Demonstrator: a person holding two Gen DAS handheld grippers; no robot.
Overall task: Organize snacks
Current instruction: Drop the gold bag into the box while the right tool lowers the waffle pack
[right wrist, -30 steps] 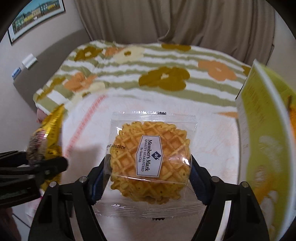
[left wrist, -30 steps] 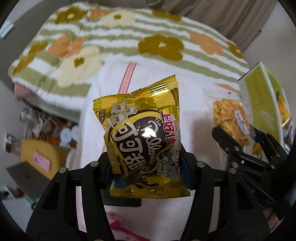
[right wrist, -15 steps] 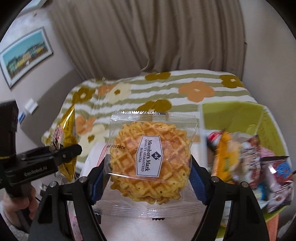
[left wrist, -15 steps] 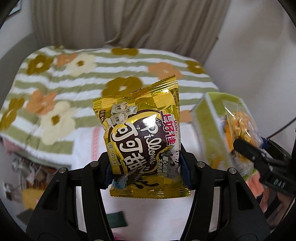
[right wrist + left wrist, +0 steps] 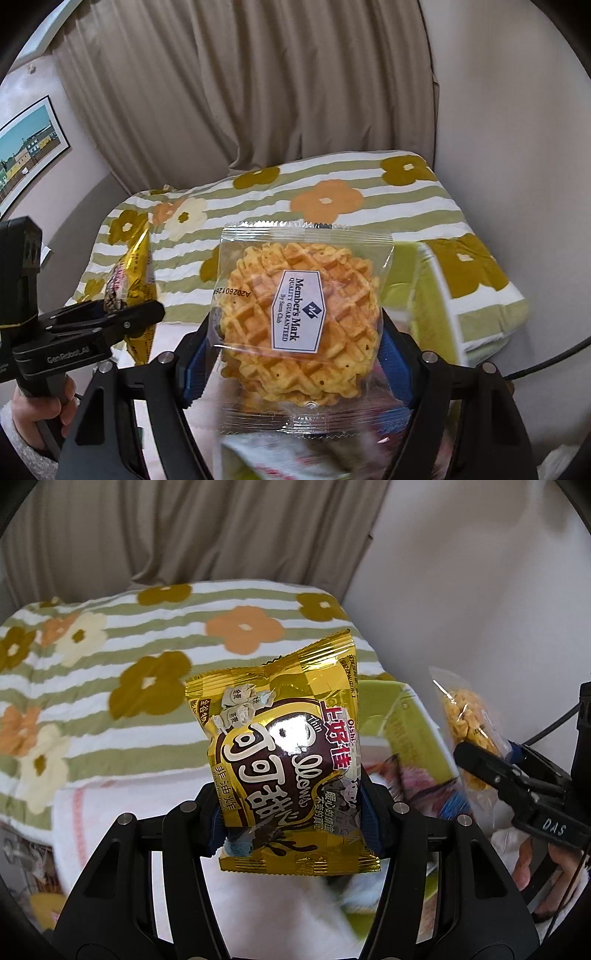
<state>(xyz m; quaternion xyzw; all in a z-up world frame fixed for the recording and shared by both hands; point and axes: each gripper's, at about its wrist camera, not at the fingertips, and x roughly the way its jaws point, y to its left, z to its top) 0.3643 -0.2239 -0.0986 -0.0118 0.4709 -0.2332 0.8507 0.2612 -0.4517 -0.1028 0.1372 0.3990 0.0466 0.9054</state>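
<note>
Beige curtain (image 5: 229, 96) hangs behind a bed under a striped floral blanket (image 5: 369, 184); a framed picture (image 5: 27, 147) left of the curtain.

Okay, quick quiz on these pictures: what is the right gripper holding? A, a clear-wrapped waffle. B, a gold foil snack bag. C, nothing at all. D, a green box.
A: the right gripper is shut on the clear-wrapped waffle, its blue pads pressing both sides of the pack, while the gold foil snack bag sits in the left gripper.
</note>
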